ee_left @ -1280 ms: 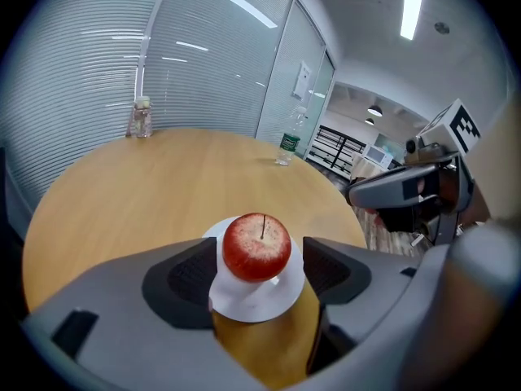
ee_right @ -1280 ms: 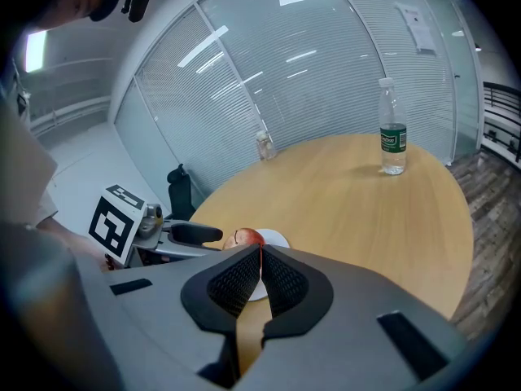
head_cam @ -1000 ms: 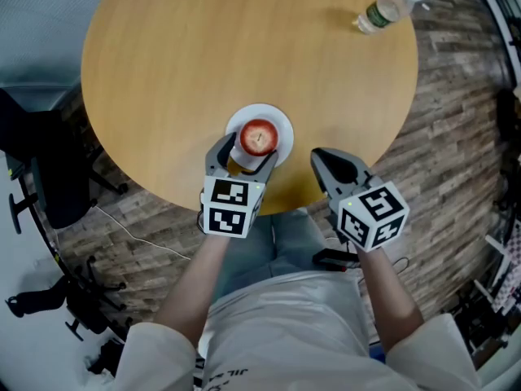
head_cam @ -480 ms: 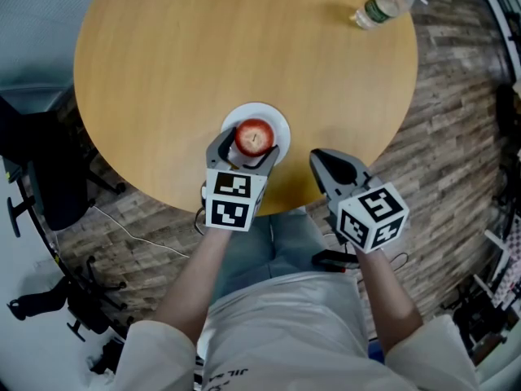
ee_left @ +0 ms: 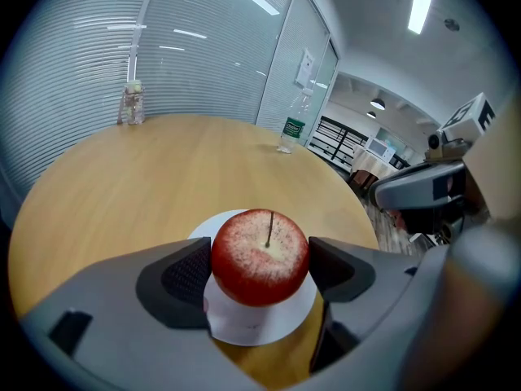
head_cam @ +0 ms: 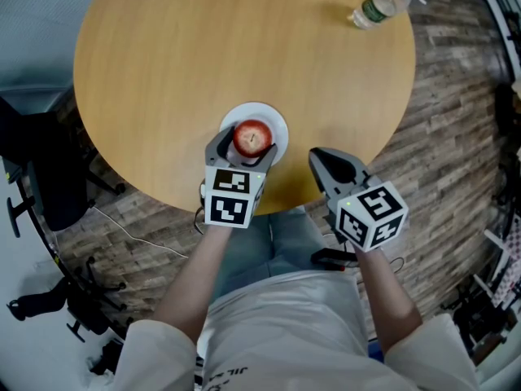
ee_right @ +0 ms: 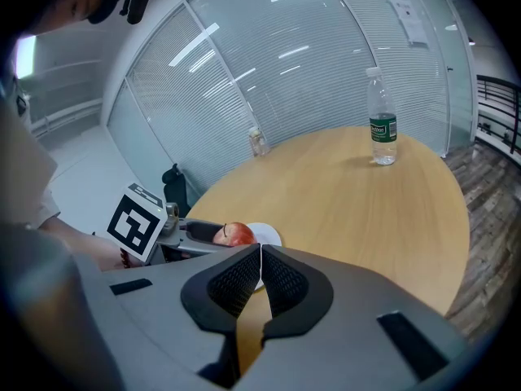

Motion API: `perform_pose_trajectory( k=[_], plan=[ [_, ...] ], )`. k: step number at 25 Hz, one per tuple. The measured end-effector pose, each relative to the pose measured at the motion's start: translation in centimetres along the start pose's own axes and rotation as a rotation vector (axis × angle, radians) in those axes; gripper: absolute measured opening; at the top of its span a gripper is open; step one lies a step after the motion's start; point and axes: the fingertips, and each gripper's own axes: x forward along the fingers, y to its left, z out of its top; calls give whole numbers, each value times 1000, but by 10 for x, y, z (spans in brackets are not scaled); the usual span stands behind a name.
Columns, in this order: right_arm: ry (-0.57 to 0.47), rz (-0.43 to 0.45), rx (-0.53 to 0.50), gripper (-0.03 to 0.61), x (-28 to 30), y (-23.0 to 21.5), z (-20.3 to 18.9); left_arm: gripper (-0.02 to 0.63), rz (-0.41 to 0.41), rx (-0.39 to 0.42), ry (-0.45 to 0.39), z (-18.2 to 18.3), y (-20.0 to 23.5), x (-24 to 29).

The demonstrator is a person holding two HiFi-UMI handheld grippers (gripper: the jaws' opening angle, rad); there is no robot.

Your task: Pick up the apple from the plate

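Clear plastic water bottle (ee_right: pixel 381 116) on round wooden counter (ee_right: pixel 342 194): green label, print too small to read. White paper sheet (ee_right: pixel 412 19) on glass wall: illegible. Left tool (head_cam: pixel 244 147), right tool (head_cam: pixel 316 155): cubes carry black-and-white square patterns, no letters made out. Dark print on white shirt (head_cam: pixel 269 332): illegible.

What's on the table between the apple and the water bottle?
Nothing: only bare tabletop lies between the apple and the water bottle. The head view shows this, and the right gripper view agrees.
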Motion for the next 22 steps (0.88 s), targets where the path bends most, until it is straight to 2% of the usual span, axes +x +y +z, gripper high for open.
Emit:
perform_pose_trajectory(
  k=[11, 22],
  plan=[
    [-32, 11, -36, 31, -11, 9, 15, 377, 20, 0, -36, 10, -1, -21],
    [-93, 2, -88, 31, -36, 21, 35, 377, 33, 5, -85, 17, -6, -64]
  ],
)
